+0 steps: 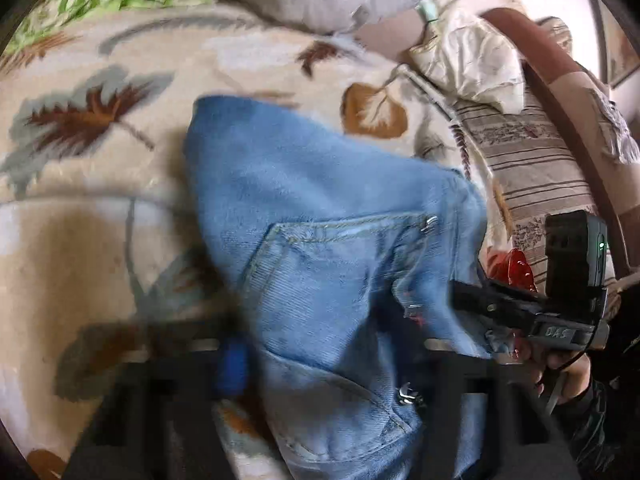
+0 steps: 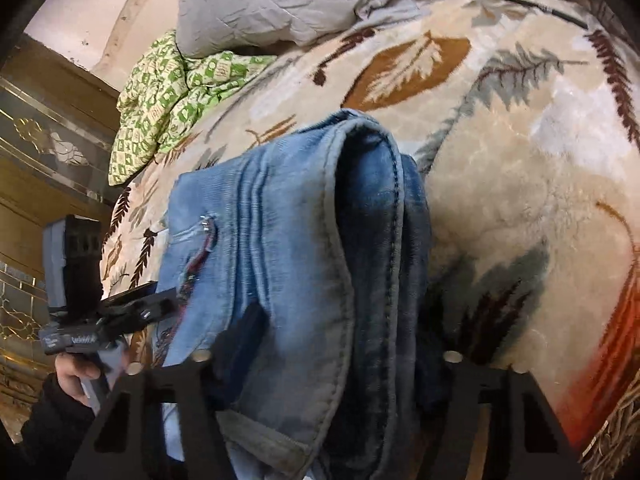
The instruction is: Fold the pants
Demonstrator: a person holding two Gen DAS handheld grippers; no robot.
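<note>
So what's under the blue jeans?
The jeans lie on a cream blanket with leaf patterns, which shows all around them. The part of the blanket right beneath the denim is covered, so anything there can't be seen.

Both wrist cameras are looking steeply down, very close over the jeans (image 1: 320, 216) bunched between the jaws. Each is catching the other gripper at its edge (right gripper (image 1: 480, 304), left gripper (image 2: 160, 304)), sharing the leaf-patterned blanket (image 2: 500, 140) beyond.

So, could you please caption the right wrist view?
Both grippers hold folded blue jeans over a leaf-patterned blanket.
</note>
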